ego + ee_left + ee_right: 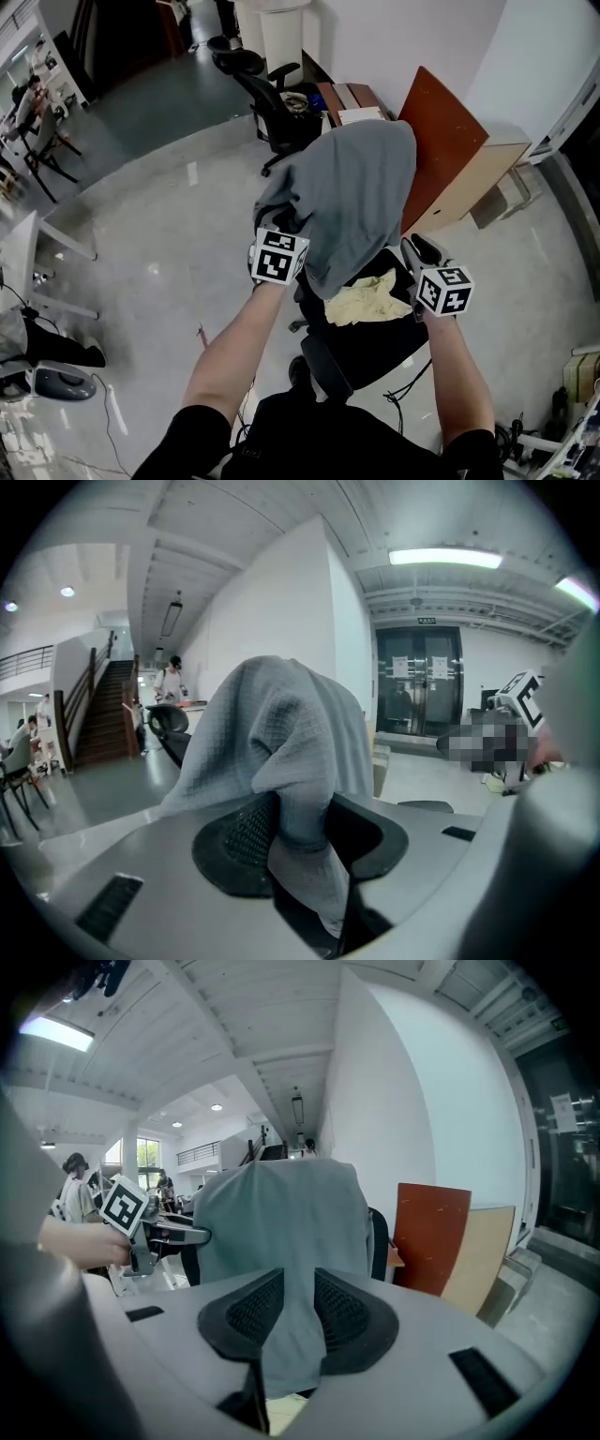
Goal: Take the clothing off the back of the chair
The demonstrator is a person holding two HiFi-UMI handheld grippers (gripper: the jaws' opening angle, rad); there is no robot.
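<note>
A grey garment [347, 192] hangs draped over the back of a black office chair [375, 345] and hides the backrest. My left gripper [281, 225] is at the garment's left edge. In the left gripper view it [300, 810] is shut on a bunched fold of the grey cloth [281, 724]. My right gripper [411, 244] is at the garment's right edge. In the right gripper view its jaws [298, 1312] stand apart, and a flat strip of the garment [281, 1222] hangs loosely between the pads.
A crumpled yellow cloth [370, 298] lies on the chair's seat. An orange-brown board [441, 141] and a pale wooden board [478, 183] lean just behind the chair. A second black office chair [267, 89] stands farther back. A white desk [37, 253] is at the left.
</note>
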